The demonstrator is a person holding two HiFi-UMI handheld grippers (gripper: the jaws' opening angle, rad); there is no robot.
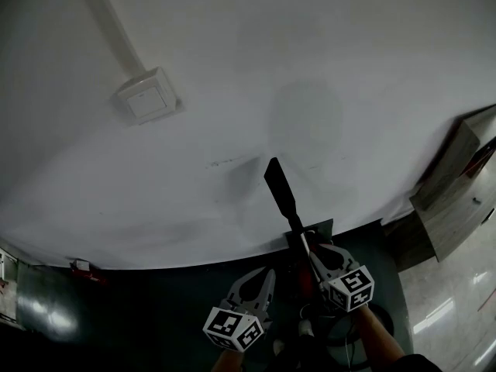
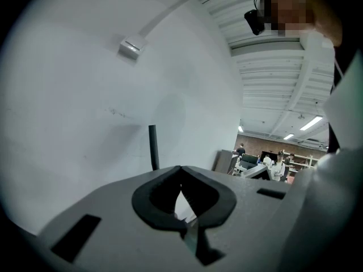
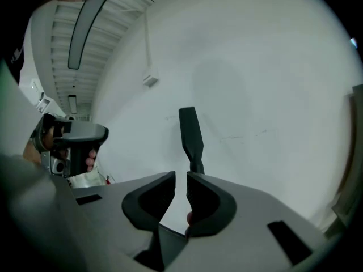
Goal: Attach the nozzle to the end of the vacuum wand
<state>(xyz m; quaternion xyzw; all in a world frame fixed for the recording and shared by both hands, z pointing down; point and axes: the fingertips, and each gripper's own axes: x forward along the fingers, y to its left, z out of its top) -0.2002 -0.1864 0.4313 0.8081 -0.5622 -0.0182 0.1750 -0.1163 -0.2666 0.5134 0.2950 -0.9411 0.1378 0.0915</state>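
In the head view, the black nozzle [image 1: 277, 188] stood at the far end of the vacuum wand [image 1: 304, 266], against the white wall [image 1: 349, 68]. It looked already seated (though the joint itself was too dark to be sure). Its long axis ran in line with the wand, from near to far and leaning a little left, with the flat tip pointing away from the person. The right gripper [image 1: 322, 254] sat just right of the wand, and the left gripper [image 1: 263, 276] was near its left. To finish well, I judged that any last push should go straight along that axis, with the wand steadied so it could not swing aside.

In the left gripper view, the left gripper [image 2: 181, 169] was closed on nothing, and the nozzle [image 2: 153, 146] rose upright beyond it, to its left.

In the right gripper view, the right gripper [image 3: 181, 177] had its jaws a narrow slit apart, with wall showing through and nothing pressed between them. The nozzle [image 3: 190, 132] stood just beyond, tip up.
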